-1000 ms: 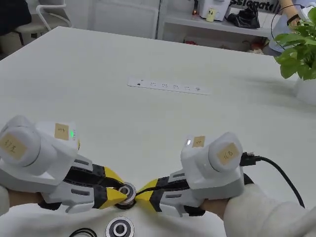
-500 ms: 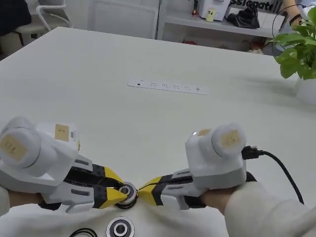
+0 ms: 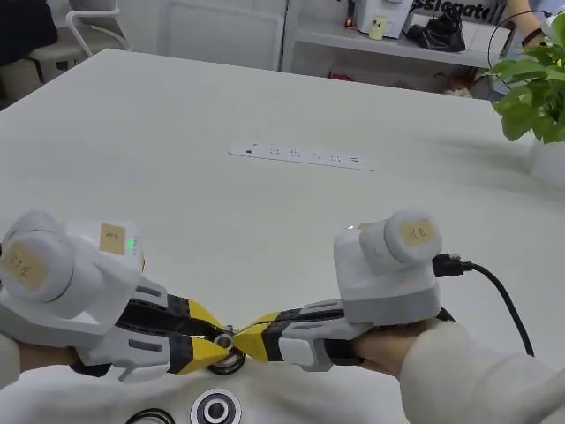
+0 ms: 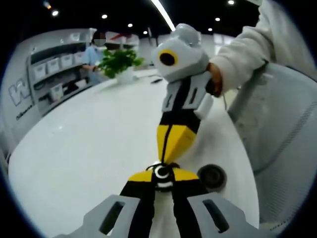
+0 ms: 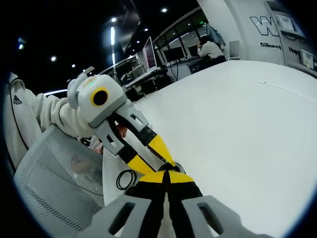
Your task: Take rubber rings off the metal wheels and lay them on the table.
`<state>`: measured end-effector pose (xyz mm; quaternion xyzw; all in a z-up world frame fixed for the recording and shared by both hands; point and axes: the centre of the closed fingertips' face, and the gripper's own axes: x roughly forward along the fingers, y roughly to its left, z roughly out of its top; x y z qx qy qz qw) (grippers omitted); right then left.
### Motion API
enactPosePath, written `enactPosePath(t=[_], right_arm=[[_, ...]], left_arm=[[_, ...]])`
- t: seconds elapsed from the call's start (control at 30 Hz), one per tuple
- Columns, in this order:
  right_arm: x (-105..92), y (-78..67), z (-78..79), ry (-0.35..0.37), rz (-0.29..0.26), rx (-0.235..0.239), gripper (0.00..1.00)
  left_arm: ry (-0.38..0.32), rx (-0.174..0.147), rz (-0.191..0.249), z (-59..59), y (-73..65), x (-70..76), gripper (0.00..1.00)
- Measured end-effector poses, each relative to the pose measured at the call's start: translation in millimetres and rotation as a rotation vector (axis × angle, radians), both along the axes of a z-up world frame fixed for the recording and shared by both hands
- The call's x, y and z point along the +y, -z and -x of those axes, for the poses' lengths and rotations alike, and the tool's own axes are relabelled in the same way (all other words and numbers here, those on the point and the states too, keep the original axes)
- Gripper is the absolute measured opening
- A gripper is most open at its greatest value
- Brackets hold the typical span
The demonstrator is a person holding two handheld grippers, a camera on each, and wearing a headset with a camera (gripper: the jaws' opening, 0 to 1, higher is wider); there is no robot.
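left gripper (image 3: 215, 341) clenched on a wheel (image 3: 225, 344), yellow jaws either side of the hub. wheel is down at the table (image 3: 265, 221); cannot tell if it touches. right gripper (image 3: 240, 338) meets that wheel from the opposite side, jaws pressed together at its rim; cannot tell whether anything is nipped between them. second wheel (image 3: 214, 409) lies flat on the table, just nearer the person than the held wheel. loose ring (image 3: 148, 416) lies flat, left of and nearer than the held wheel. power strip (image 3: 300, 155) well beyond the held wheel.
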<state>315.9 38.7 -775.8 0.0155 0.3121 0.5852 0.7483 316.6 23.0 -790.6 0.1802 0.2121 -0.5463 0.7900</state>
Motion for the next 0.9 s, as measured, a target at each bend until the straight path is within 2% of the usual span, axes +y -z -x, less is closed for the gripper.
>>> enactPosePath(t=[0.03, 0.07, 0.1, 0.17, 0.27, 0.33, 0.53, 0.6, 0.67, 0.7, 0.8, 0.9], right_arm=[[2.7, -5.6, -3.2, 0.019, -0.004, -0.009, 0.0], [4.0, -5.6, -5.5, 0.005, 0.017, -0.052, 0.0], [1.6, -0.5, -4.5, -0.01, 0.058, -0.07, 0.0], [-1.7, 3.9, -3.4, 0.006, 0.043, -0.029, 0.0], [-7.3, 7.9, -4.4, 0.005, 0.063, -0.035, 0.0], [-7.4, 6.1, -5.7, 0.015, 0.054, -0.029, 0.0], [-1.4, -6.2, -3.9, 0.019, -0.002, -0.004, 0.0], [0.7, -8.1, -1.8, 0.013, -0.01, 0.001, 0.0], [4.2, -9.4, 2.7, 0.0, -0.023, 0.019, 0.0], [6.1, -9.4, 5.4, -0.007, -0.026, 0.028, 0.0], [13.8, -10.3, 14.6, -0.032, -0.033, 0.039, 0.0], [23.1, -12.0, 26.3, -0.07, -0.037, 0.042, 0.0]], left_arm=[[0.0, 0.0, 0.001, 0.0, -0.1, -0.3, 0.13], [-0.001, 0.001, 0.006, -0.1, -0.3, -0.5, 0.13], [-0.004, 0.005, 0.016, -0.4, -0.3, -0.2, 0.13], [-0.005, 0.007, 0.03, -0.2, -0.4, 0.8, 0.14], [0.009, -0.001, 0.02, 2.2, -1.0, 1.6, 0.14], [0.027, -0.008, 0.015, 4.7, -4.6, 3.8, 0.17], [0.03, -0.015, 0.036, 13.4, -23.2, 14.7, 0.38], [0.033, -0.026, 0.033, 18.1, -27.7, 21.6, 0.4], [0.022, -0.018, 0.026, 22.2, -29.0, 30.0, 0.43], [0.016, -0.013, 0.016, 24.2, -28.0, 33.9, 0.49], [-0.01, -0.024, -0.007, 30.0, -27.3, 48.2, 0.63], [-0.027, -0.017, -0.003, 35.3, -29.2, 57.7, 0.62]])
